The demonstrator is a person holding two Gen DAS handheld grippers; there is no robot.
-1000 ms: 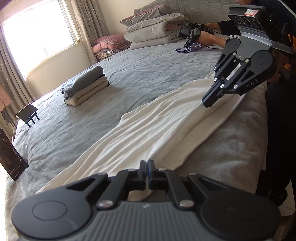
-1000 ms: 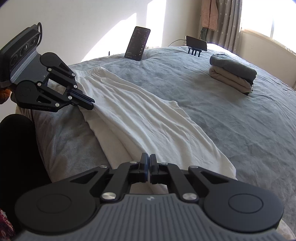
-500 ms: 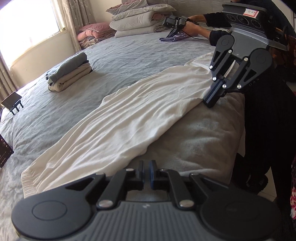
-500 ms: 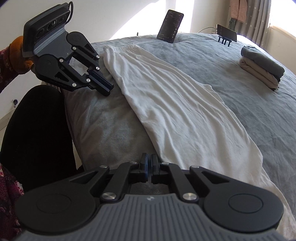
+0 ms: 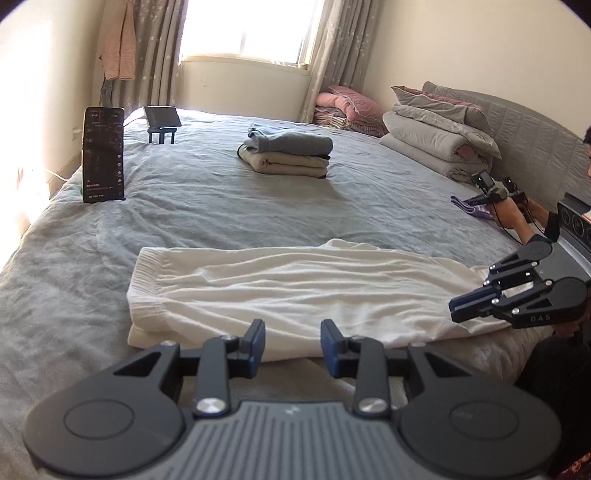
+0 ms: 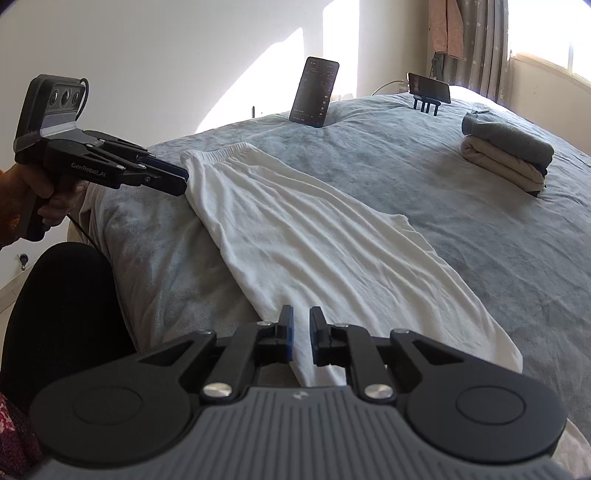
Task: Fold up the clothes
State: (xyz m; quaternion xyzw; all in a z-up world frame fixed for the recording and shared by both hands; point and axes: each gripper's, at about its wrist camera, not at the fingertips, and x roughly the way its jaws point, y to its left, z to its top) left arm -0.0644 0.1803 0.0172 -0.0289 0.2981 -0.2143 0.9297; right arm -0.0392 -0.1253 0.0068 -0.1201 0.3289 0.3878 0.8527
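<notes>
While the white trousers (image 5: 295,291) are laid flat on the bed (image 5: 207,206) just ahead of both tongs, the left gripper (image 5: 292,341) is spread wide and the right gripper (image 6: 301,334) slightly parted, nothing pinched.

Left wrist view sat low at the bed's (image 5: 207,206) near edge, close above the garment (image 5: 295,291), facing across toward the window (image 5: 243,29). Right wrist view sat low at the garment's other end, facing along its length toward the phone (image 6: 314,92). Both shared the garment, phone, folded stack (image 5: 288,155), and each showed the opposite gripper (image 5: 461,306).
</notes>
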